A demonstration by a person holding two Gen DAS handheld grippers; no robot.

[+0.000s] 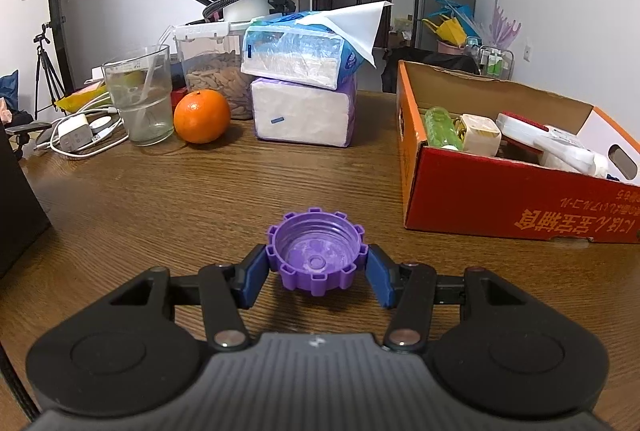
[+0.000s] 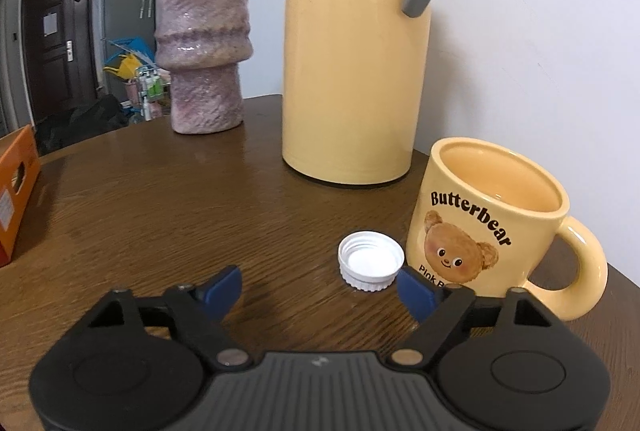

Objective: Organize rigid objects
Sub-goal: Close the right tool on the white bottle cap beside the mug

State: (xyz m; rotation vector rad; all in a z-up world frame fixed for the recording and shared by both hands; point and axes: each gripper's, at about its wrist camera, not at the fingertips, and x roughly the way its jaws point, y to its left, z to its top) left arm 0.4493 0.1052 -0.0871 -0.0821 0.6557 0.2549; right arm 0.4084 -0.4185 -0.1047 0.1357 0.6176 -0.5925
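Pinching a ridged purple plastic cap (image 1: 316,257) between left fingers (image 1: 256,277), right fingers (image 2: 222,289) spread beside ribbed white cap (image 2: 370,261).

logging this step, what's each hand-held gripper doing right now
Left hand-held gripper: shut on the purple cap.
Right hand-held gripper: open, holding nothing; white cap lies between its fingers.

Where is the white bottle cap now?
In the right wrist view, the white bottle cap lies open side up on the table, just left of the yellow mug, between the right gripper's fingers.
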